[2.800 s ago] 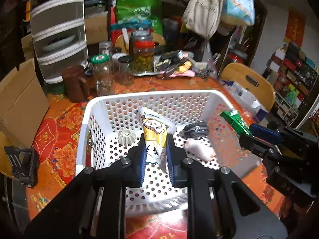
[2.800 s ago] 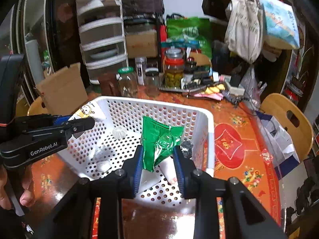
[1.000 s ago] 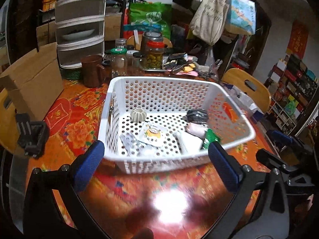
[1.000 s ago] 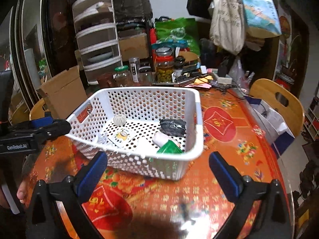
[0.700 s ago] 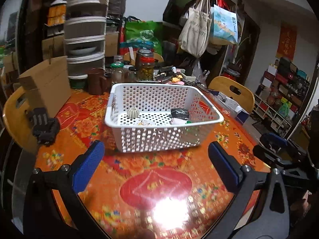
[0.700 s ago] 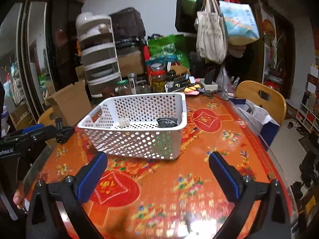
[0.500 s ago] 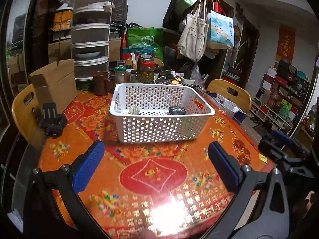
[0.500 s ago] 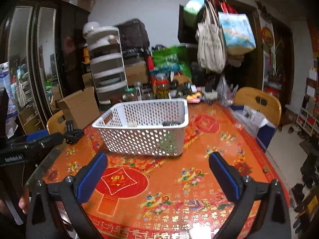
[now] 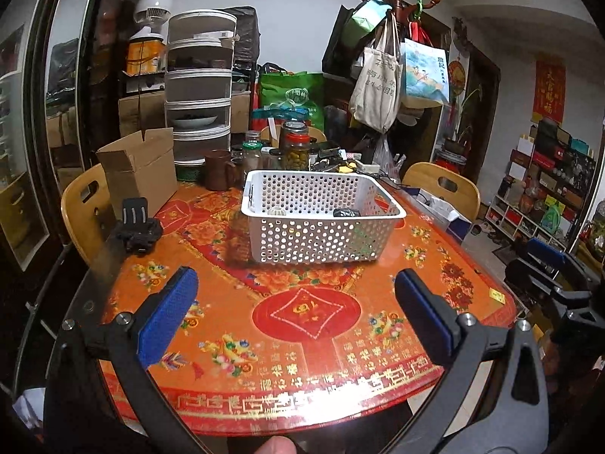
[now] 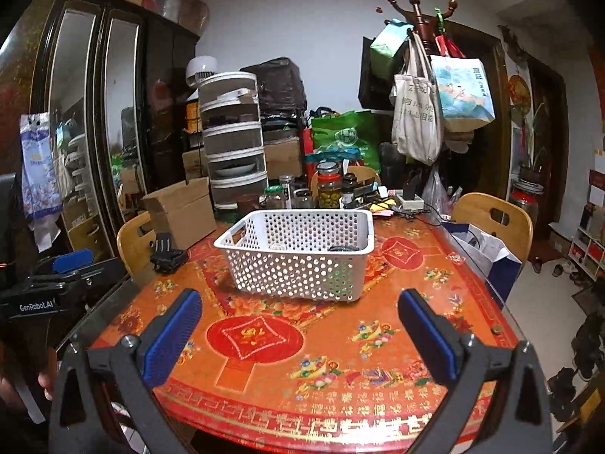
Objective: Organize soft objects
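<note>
The white perforated basket (image 9: 321,223) sits flat on the red-and-orange patterned table (image 9: 302,310), toward its far half, its long axis running left to right across both views and its open top facing up, with a dark bundle (image 9: 346,212) and a pale ribbed piece (image 9: 276,211) just visible over the rim (other contents are too hidden to name). Behind it stand jars (image 9: 297,147), a brown mug (image 9: 218,170) and a cardboard box (image 9: 138,170), and a black clamp (image 9: 138,227) lies at the left table edge. The left gripper (image 9: 295,310) and right gripper (image 10: 298,325) both hang over the near table edge well apart from the basket, jaws spread wide and holding nothing, with bare tabletop between them and it
</note>
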The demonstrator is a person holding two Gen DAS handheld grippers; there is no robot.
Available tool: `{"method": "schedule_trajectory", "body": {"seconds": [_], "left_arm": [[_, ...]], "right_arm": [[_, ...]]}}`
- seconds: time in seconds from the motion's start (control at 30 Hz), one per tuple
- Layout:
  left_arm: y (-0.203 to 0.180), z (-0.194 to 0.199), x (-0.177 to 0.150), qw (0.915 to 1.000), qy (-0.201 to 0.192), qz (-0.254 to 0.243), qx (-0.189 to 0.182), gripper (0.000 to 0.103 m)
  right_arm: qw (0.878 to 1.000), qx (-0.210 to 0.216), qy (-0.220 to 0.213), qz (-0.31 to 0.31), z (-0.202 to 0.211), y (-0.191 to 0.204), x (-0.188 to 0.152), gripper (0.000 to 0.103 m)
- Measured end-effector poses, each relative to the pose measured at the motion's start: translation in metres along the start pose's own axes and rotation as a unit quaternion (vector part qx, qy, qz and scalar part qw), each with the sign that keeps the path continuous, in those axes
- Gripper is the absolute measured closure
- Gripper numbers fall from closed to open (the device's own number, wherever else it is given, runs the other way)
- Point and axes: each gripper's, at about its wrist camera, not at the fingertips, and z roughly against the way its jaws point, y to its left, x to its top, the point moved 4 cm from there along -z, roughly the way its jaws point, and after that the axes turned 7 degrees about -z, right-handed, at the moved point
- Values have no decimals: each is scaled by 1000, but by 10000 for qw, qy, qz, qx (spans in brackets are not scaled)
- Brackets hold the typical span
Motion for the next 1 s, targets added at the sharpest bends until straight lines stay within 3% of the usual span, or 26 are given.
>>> {"method": "schedule_trajectory", "body": {"seconds": [0.43, 1.0], "left_arm": [[-29, 6, -1, 9975, 633, -269, 180, 0], [-28, -21, -6, 9963, 801, -200, 222, 0]], "right_arm": [[9968, -177, 771, 70, 4, 4, -10, 0], [9957, -151, 908, -132, -13, -9, -16, 0]]}}
